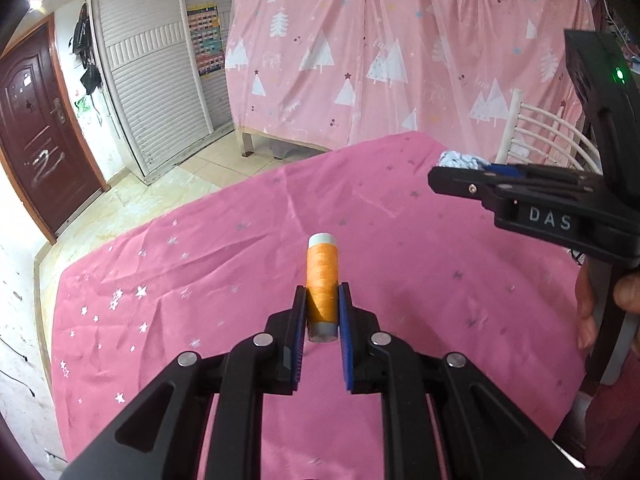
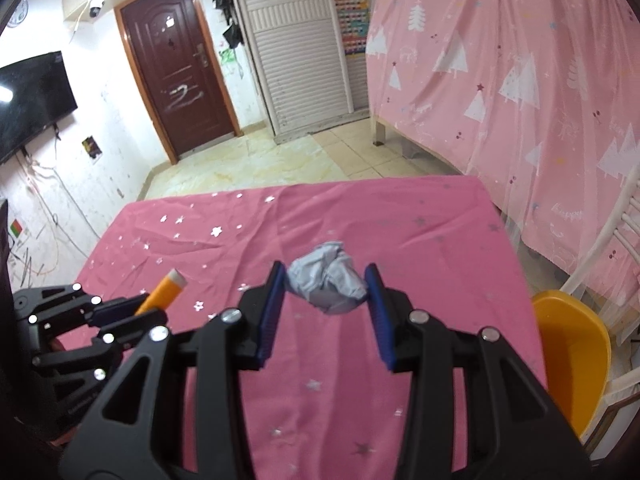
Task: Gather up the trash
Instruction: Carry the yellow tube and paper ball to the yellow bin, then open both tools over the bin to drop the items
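The left hand-held gripper [image 1: 322,300] is clenched on an orange thread spool [image 1: 321,286], its two blue-padded fingers pressing the spool's sides near the grey lower end. The spool points away from the gripper, its pale cap at the far tip, and it appears to be held above the pink star-printed cloth [image 1: 224,280] that covers the worktop. From the right wrist view the same spool [image 2: 163,292] sticks up at a slant out of the left gripper at the near left of the worktop.

The right hand-held gripper [image 2: 326,284] grasps a crumpled wad of pale grey-blue paper [image 2: 326,282]. Its blue pads [image 2: 272,312] stand fairly wide, one touching each side of the wad, which bulges between them. In the left wrist view that wad [image 1: 460,160] shows just past the black tip of the right gripper [image 1: 456,172], over the far right part of the worktop, and part of the person's right hand [image 1: 608,300] shows at the handle.

The two grippers are well apart, left one near, right one further across the cloth.

Beside the worktop's right edge sits a yellow bin [image 2: 572,360], and just behind it a white chair [image 2: 624,240]. Further back hangs a pink curtain with white trees [image 2: 500,60]; a dark brown door [image 2: 176,64] stands in the far wall.
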A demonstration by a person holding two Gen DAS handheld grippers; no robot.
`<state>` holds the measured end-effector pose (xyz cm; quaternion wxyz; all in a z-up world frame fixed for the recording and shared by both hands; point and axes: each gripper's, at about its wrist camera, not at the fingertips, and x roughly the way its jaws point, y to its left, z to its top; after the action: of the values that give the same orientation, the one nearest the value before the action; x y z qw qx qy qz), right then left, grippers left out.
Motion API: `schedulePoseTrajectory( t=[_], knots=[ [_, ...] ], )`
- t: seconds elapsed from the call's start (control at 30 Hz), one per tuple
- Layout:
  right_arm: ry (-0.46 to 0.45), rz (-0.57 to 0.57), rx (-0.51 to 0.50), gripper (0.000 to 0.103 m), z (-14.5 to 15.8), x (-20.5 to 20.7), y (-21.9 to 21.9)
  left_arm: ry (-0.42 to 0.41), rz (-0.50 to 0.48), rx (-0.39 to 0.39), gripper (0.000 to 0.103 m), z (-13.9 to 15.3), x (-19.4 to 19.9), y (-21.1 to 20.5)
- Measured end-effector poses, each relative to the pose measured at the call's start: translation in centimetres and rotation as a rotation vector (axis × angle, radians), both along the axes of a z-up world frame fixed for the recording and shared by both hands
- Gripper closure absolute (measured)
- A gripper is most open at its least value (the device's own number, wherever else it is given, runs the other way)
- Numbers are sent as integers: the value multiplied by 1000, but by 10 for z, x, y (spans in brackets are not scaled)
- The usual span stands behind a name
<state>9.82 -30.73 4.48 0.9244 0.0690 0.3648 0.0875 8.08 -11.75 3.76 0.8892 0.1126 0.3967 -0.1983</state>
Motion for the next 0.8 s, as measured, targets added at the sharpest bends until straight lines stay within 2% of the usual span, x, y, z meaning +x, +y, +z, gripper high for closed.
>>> schedulePoseTrajectory(
  t=[0.2,0.5,0.8],
  knots=[
    [-19,-66,25,64,1,-12,-39,-17,-51,6,94,9,1,-39],
    [-33,-233,61,64,-7,-37,-129,-15,-165,-3,94,15,-5,-123],
    [10,-389,73,64,-36,-61,-211,33,-253,-43,94,19,-10,-214]
  ],
)
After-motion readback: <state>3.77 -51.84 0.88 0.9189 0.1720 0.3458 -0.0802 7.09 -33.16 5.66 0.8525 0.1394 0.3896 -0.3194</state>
